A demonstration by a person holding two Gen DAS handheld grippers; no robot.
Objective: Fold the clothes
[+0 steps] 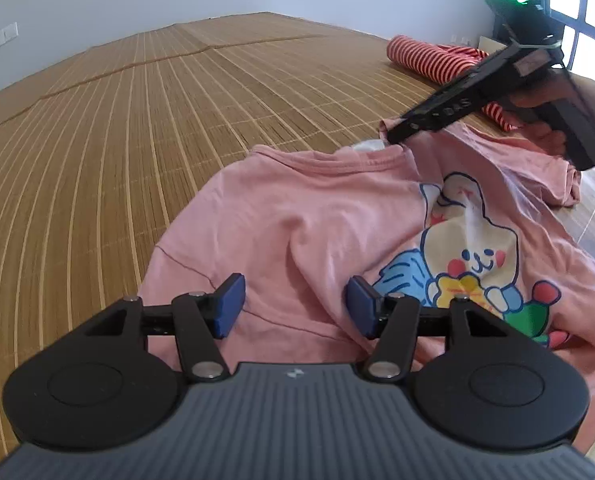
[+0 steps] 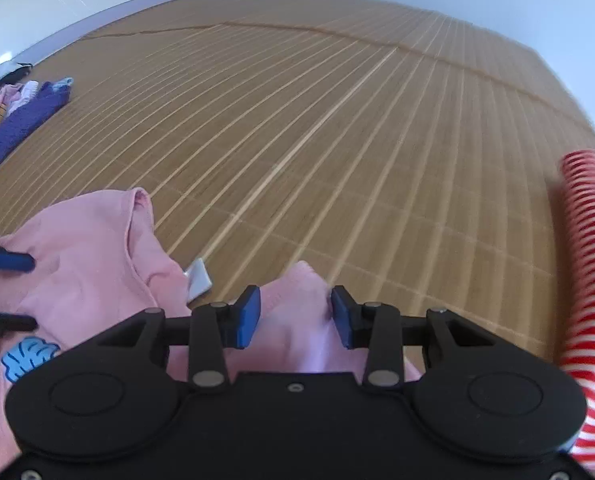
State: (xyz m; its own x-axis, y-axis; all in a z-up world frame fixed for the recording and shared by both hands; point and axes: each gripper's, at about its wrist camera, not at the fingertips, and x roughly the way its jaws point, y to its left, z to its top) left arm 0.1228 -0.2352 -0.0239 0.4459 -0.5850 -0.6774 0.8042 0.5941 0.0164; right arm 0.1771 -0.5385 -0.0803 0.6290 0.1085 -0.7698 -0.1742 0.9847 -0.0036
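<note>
Shirt, soft pink cotton with a cartoon print, lies wrinkled on the ribbed bamboo mat, low in both frames. Left gripper gapes wide above it; right gripper, narrower, straddles a raised fold.

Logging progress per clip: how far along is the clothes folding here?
Early. The pink T-shirt lies crumpled, unfolded, on the bamboo mat. Right gripper straddles a raised pink fold; left gripper hangs open over the shirt. The striped garment and purple clothes remain.
</note>
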